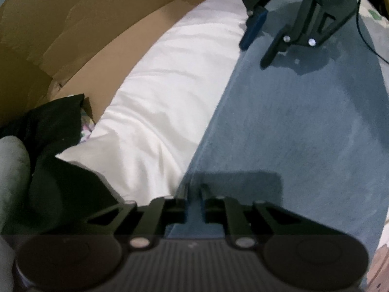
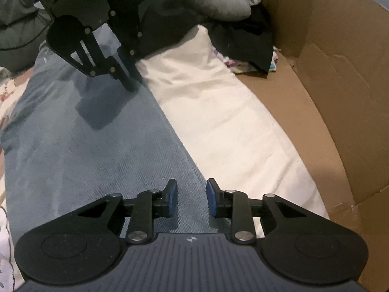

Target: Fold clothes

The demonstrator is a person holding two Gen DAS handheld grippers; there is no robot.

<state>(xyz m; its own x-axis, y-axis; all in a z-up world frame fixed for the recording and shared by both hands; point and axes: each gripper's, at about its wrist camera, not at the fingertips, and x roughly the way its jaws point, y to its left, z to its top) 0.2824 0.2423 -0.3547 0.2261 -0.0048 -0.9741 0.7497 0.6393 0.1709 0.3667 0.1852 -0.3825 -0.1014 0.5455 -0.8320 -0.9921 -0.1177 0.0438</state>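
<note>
Grey sleeve (image 1: 12, 165) at the far left edge of the left wrist view, rounded and blurred. Next to it, a crumpled black garment (image 1: 56, 146), touching the near corner of the white sheet. Behind both, brown cardboard box (image 1: 73, 24), flaps standing, its wall running along the far side of the sheet. Then the white sheet (image 1: 170, 92) itself, softly creased, a broad band from the bottom middle to the top.

At the bottom centre, the left gripper (image 1: 195, 193): pointing steeply down, fingers pressed together on the edge of the jeans where denim meets sheet (a thin strip of blue showing between them).

Right of the sheet, the jeans (image 1: 304, 133): blue denim, spread flat and fairly smooth, one long edge overlapping the white sheet, filling most of the right half. Near the top, over the far end of that same edge, the right gripper (image 1: 254, 54), tips down at the denim, its shadow on the cloth just beside it. Further right, a thin black cable (image 1: 364, 36), and at the very edge a strip of patterned fabric (image 1: 381, 255) under the jeans.

From the right wrist view, same layout mirrored: jeans to the left, sheet in the middle, box to the right. Right gripper fingers spread, blue pads apart, denim edge visible in the gap below and nothing pinched. Whether the tips touch the cloth: cannot tell.
</note>
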